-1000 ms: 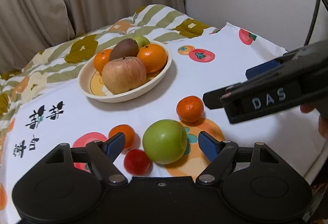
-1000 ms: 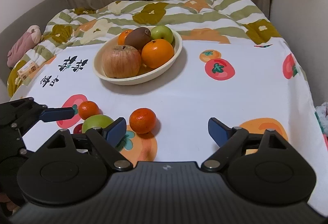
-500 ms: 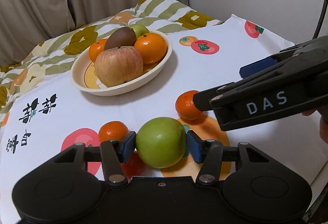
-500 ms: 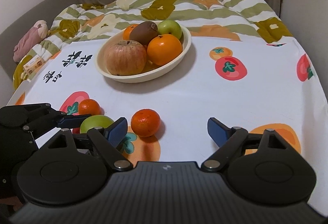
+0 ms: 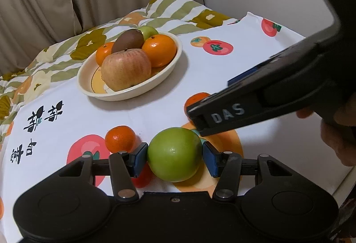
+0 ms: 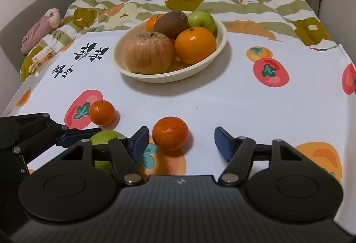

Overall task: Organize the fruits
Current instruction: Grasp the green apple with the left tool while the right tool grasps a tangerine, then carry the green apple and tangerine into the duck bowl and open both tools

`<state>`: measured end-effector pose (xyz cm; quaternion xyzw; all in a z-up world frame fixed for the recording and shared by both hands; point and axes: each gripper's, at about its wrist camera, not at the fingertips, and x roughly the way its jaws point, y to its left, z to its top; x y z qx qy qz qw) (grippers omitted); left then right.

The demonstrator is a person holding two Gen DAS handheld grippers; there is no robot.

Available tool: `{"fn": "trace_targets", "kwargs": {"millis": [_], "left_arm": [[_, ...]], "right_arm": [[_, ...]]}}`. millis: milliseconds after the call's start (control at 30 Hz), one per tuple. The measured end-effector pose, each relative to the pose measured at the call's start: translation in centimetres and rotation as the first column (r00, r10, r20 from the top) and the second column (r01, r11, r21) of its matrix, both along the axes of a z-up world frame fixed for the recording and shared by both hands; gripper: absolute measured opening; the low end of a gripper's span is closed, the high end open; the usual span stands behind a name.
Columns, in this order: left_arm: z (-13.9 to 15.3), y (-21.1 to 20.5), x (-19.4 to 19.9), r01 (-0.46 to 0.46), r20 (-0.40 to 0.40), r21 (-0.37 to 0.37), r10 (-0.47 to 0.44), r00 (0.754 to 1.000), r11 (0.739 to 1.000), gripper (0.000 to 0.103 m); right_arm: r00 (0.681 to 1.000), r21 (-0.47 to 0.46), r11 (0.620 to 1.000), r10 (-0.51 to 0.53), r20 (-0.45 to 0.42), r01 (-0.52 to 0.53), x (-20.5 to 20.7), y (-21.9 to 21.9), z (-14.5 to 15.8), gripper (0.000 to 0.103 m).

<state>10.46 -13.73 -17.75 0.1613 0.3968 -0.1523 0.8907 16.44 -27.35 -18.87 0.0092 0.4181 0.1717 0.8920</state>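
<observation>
Black gripper (image 5: pixel 174 157), blue pads (image 5: pixel 140 158), "DAS" lettering

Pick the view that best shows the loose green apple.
The left wrist view: the green apple sits whole and central, clamped by the left gripper. In the right wrist view it is mostly hidden behind gripper parts.

green apple (image 5: pixel 174 157): on cloth, clamped | 2 mandarins (image 6: pixel 170 133): loose | bowl (image 6: pixel 200 69): 5 fruits
</observation>
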Motion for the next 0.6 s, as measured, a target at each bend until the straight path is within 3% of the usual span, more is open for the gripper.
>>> {"fn": "trace_targets", "kwargs": {"millis": [300, 433, 500, 600], "left_arm": [[0.2, -0.2, -0.2, -0.011, -0.01, -0.004, 0.011, 1.0, 1.0, 0.057], [0.2, -0.1, -0.4, -0.019, -0.013, -0.008, 0.019, 1.0, 1.0, 0.057], [0.3, -0.1, -0.6, -0.025, -0.013, -0.01, 0.025, 1.0, 1.0, 0.057], [0.6, 0.1, -0.8, -0.04, -0.012, -0.021, 0.04, 0.999, 0.999, 0.057]], "right_arm": [[1.0, -0.002, 1.0, 0.025, -0.005, -0.025, 0.7, 0.4, -0.2, 0.074], [0.999, -0.001, 0.999, 0.042, -0.015, -0.042, 0.9, 0.6, -0.3, 0.065], [0.998, 0.014, 0.998, 0.056, -0.016, -0.056, 0.9, 0.7, -0.2, 0.053], [0.998, -0.017, 0.997, 0.069, -0.004, -0.07, 0.6, 1.1, 0.2, 0.053]]}}
